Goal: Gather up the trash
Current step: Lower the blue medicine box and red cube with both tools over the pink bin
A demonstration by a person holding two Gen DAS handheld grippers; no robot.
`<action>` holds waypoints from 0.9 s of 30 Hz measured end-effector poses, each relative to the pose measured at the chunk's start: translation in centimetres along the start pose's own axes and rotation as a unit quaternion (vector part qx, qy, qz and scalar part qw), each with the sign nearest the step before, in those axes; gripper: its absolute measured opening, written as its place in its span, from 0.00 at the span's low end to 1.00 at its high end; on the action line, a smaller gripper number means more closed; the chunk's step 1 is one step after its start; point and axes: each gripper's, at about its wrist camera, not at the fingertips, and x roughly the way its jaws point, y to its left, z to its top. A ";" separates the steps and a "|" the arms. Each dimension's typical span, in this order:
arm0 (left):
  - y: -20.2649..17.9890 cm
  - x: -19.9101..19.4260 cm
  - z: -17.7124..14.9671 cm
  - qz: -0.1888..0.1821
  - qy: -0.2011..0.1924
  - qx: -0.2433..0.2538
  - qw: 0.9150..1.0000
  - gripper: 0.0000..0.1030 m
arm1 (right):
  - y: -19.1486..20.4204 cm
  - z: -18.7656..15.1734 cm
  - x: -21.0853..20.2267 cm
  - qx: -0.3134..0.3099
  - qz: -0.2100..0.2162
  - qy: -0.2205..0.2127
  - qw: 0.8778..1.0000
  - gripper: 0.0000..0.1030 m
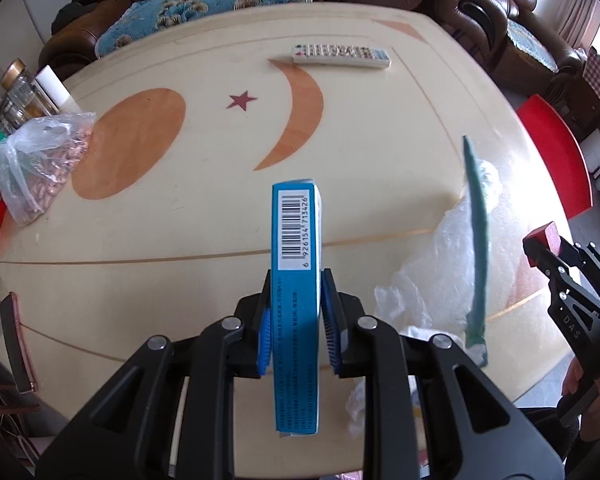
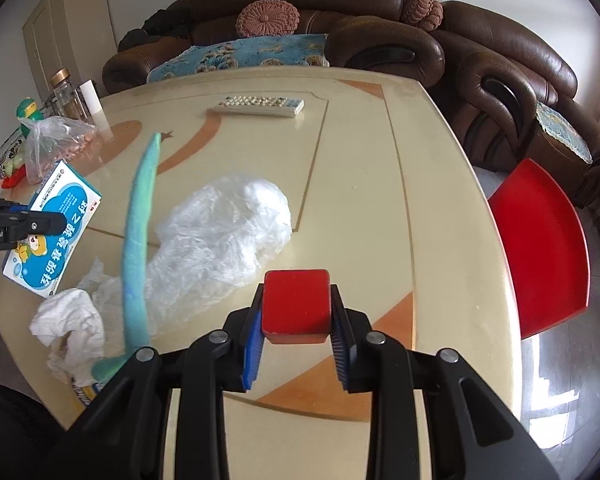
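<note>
Trash pickup's mid-carry: left tongs (image 1: 296, 328) clamp the blue box (image 1: 296, 280), right tongs (image 2: 298, 334) clamp the red block (image 2: 296, 300), so next they probably need a bin.

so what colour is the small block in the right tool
Red; the small block shows best in the right wrist view.

**A living room around the worktop**

You face a cream worktop (image 2: 440, 200) with orange inlays — a crescent, an oval, a star. Behind it curves a brown leather sofa (image 2: 380, 12) with round crocheted cushions (image 2: 267, 19). A red chair (image 2: 540, 248) stands at its right edge — daylight glares off the floor.
</note>
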 end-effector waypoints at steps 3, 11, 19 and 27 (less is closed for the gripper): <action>0.1 -2.1 -0.6 -0.003 -0.020 -0.001 1.000 0.21 | 0.6 0.2 -2.1 -0.003 -0.005 -0.014 1.000 0.28; -0.2 -8.5 -3.9 -0.015 -0.075 0.004 0.997 0.21 | 2.6 -0.4 -8.8 -0.003 0.000 -0.040 0.999 0.28; -1.7 -13.6 -9.4 -0.030 -0.113 0.026 0.993 0.21 | 5.3 -3.2 -15.1 -0.009 0.004 -0.057 0.998 0.28; -3.1 -16.1 -14.2 -0.049 -0.130 0.045 0.989 0.21 | 6.8 -7.1 -18.9 -0.008 0.017 -0.058 0.998 0.28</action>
